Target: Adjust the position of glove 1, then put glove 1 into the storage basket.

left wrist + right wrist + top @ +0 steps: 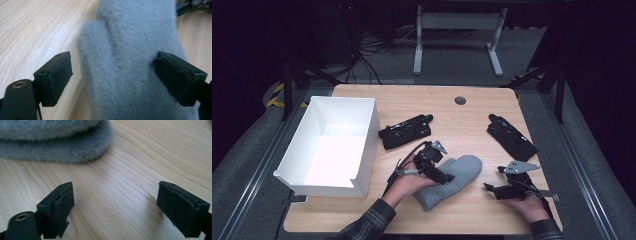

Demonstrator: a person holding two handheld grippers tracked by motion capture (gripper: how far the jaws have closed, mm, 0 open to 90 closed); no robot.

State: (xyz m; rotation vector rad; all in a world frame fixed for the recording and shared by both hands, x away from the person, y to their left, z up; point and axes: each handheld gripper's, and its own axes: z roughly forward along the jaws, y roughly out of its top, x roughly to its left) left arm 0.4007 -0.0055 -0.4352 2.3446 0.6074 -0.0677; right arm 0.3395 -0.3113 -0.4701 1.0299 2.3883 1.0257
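Note:
A grey fuzzy mitten point(464, 170) lies on the wooden table near the front centre. From the right gripper view it looks like two grey layers point(57, 142) stacked. My left gripper point(447, 177) sits low over the mitten, open, with its jaws straddling the mitten point(130, 37). Its right pad point(175, 77) touches the mitten's edge, while its left pad point(58, 75) is clear of it over bare wood. To the right of the mitten my right gripper point(488, 189) rests open near the front edge, with bare wood between its jaws point(116, 200).
A white open box point(367, 130) stands at the left of the table. Two black gloves lie behind the mitten, one point(406, 131) beside the box and one point(512, 137) at the right. A round grommet point(460, 100) marks the far middle.

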